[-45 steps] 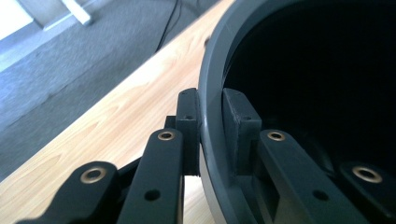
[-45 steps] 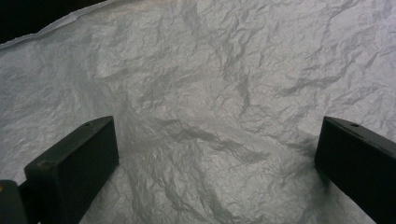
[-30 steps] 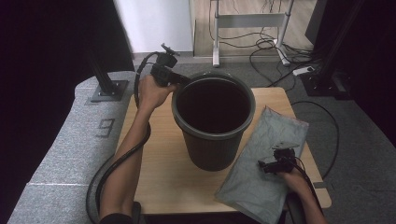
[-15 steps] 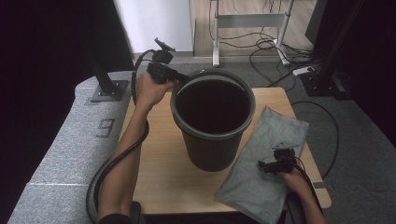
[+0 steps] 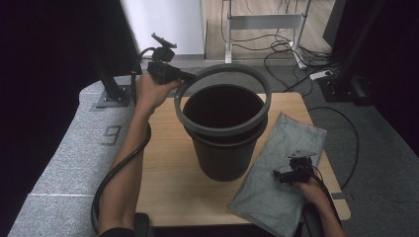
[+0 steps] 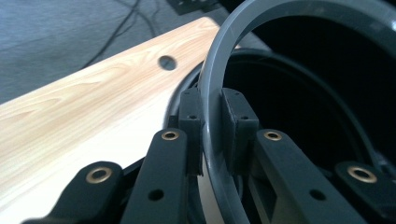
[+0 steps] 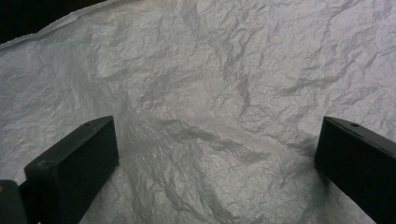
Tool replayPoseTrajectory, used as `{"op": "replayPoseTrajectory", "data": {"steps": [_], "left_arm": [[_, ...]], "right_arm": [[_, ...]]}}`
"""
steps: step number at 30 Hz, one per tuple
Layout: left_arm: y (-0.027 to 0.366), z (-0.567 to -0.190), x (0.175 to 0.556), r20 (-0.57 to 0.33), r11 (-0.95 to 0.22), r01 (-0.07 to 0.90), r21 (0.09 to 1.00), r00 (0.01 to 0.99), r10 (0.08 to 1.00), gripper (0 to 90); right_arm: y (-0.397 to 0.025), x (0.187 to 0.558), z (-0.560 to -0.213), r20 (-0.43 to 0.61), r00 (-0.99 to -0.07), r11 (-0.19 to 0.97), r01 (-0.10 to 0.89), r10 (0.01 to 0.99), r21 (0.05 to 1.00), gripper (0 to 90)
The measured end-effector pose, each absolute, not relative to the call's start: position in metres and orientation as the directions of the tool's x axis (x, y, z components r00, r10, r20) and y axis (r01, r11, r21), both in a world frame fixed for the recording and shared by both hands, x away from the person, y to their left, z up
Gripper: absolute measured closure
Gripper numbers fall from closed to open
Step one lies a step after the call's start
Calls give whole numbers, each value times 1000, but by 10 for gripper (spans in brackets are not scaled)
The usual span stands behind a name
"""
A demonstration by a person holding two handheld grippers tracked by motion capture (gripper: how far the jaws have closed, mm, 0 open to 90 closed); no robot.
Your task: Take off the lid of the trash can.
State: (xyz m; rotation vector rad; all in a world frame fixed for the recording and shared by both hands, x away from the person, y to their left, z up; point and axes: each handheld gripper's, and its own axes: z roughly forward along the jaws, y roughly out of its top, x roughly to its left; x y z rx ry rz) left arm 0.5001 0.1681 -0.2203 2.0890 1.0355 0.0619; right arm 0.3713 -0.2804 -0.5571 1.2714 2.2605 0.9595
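The ring (image 5: 223, 98), seated on the bin (image 5: 225, 143) a moment ago, now hangs tilted above it at frame centre, clamped in the left tool (image 6: 212, 109); right tool (image 7: 217, 158) gapes over the bag (image 5: 281, 182), likely going in next

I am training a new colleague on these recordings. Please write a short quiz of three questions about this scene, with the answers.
1. True or false: the grey ring lies flat on the rim of the black bin.
2. Which gripper grips the ring? A) left B) right C) both
3. Fill in: the right gripper hovers with open jaws over the crinkled grey ____.

Key
1. False: in the high view the ring is tilted, raised at the far side.
2. A: the left gripper is clamped on the ring's band.
3. Bag, which lies flat on the wooden table.
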Motion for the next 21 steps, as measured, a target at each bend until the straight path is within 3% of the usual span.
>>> {"op": "replayPoseTrajectory", "data": {"steps": [21], "left_arm": [[217,-236,492,-224,-336,682,650,593,773,788]], "right_arm": [[-280,371,-557,8,-522,359,598,853,716,0]]}}
